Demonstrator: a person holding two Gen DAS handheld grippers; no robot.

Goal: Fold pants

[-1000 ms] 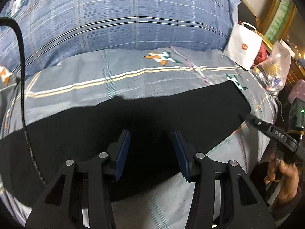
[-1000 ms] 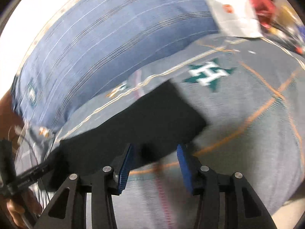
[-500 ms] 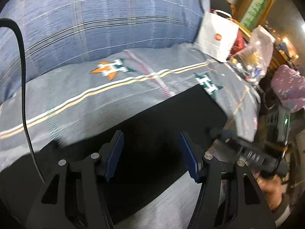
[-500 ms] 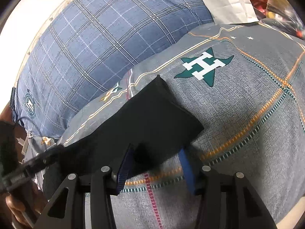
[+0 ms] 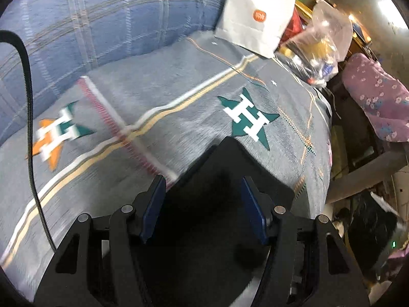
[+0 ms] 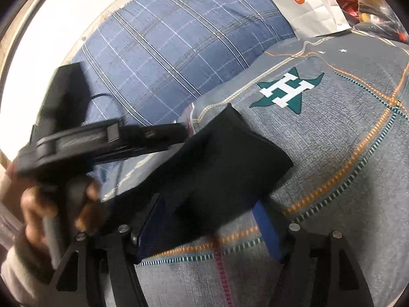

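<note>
The black pants (image 5: pixel 225 186) lie flat on the grey bed cover, their end pointing toward a green H star print. My left gripper (image 5: pixel 202 209) is open, its blue pads straddling the pants' end from above. In the right wrist view the pants (image 6: pixel 230 158) run from lower left to a squared end at centre. My right gripper (image 6: pixel 209 227) is open, its fingers either side of the pants' near edge. The left gripper's body (image 6: pixel 102 138), held by a hand, reaches in at the left, its tip at the pants' far edge.
A blue plaid pillow (image 6: pixel 179 38) lies behind the pants. A white paper bag (image 5: pixel 255 18) and a clear plastic bag (image 5: pixel 322 43) sit at the bed's far corner. A purple floral cloth (image 5: pixel 378 102) lies beyond the bed's right edge (image 5: pixel 329 138). A black cable (image 5: pixel 30 128) hangs at left.
My left gripper has swung right along the pants to their end near the green star. My right gripper has closed in on the near edge. Both stay open.
</note>
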